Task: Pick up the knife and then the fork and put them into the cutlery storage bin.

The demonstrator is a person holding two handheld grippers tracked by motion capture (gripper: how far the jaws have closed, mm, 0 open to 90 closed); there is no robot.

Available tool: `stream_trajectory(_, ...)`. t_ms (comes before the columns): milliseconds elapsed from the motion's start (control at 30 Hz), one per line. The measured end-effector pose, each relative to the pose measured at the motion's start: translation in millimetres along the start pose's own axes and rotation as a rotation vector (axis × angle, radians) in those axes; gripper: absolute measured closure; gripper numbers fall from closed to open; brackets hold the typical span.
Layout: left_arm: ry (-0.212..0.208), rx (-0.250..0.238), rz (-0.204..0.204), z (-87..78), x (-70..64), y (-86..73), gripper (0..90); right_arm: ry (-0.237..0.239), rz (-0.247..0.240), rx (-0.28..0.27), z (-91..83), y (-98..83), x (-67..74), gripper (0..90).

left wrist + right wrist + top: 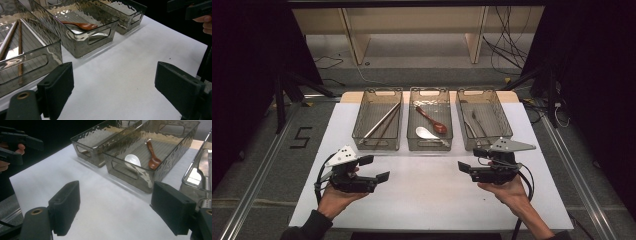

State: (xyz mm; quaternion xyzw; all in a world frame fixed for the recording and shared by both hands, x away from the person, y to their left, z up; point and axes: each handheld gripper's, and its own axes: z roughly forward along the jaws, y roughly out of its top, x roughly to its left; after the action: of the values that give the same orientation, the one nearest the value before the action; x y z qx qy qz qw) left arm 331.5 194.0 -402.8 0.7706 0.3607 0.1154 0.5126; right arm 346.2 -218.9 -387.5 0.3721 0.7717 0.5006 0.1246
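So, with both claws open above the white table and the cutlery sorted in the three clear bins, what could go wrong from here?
1. The bins stand close side by side; a wide-open right claw reaching into the middle bin may catch a wall and push it.
2. The white spoon and the brown spoon lie close together, so a grab may take both.
3. The chopsticks in the left bin are thin and may slip from the left claw.

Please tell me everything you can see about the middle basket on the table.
The middle basket is a long rectangular bin of smoky, see-through plastic with rippled walls, a ribbed floor and a cut-out handle at each short end. It stands upright on the white table, between two similar baskets, apart from both. Inside lie a reddish-brown spoon and a white spoon. No gripper touches it.
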Motion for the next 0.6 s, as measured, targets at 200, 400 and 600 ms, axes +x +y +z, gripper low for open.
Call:
stream_trajectory(200, -0.002, 0.005, 0.006, 0.5, -0.5, -0.1, 14.9, -0.005, 0.008, -0.008, -6.6, -11.9, 0.4, 24.2)
stream_trajectory(400, -0.016, 0.002, 0.0, -0.5, -0.7, -0.6, 14.9, -0.015, 0.002, -0.02, -13.1, -21.5, 5.8, 24.3)
stream_trajectory(600, -0.022, 0.003, 0.002, -1.8, -2.2, -1.7, 14.9, -0.03, -0.018, -0.002, -13.2, -29.1, 8.8, 23.8)
